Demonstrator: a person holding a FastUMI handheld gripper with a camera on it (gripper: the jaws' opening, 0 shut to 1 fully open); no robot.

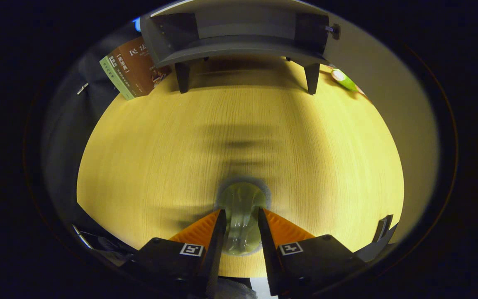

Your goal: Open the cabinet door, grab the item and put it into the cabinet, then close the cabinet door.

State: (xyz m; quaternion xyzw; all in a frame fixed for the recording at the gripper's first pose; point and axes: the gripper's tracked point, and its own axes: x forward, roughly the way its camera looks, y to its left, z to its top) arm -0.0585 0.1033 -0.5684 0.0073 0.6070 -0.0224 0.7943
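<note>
A clear glass bottle or jar (241, 207) sits between my two fingers, and both press on its sides, so the gripper (241, 216) is shut on it. It hangs over the yellow wooden table (160, 158). Well beyond the fingers, at the table's far side, stands a small grey cabinet (239, 39) on short legs. Its door (332, 41) is swung open to the right, with a small dark knob on it. The cabinet's inside looks dark, with one shelf visible.
A brown and green book (133, 72) leans to the left of the cabinet. A small green and white object (344, 79) lies on the table to the cabinet's right. A pale wall (392, 108) runs along the right side.
</note>
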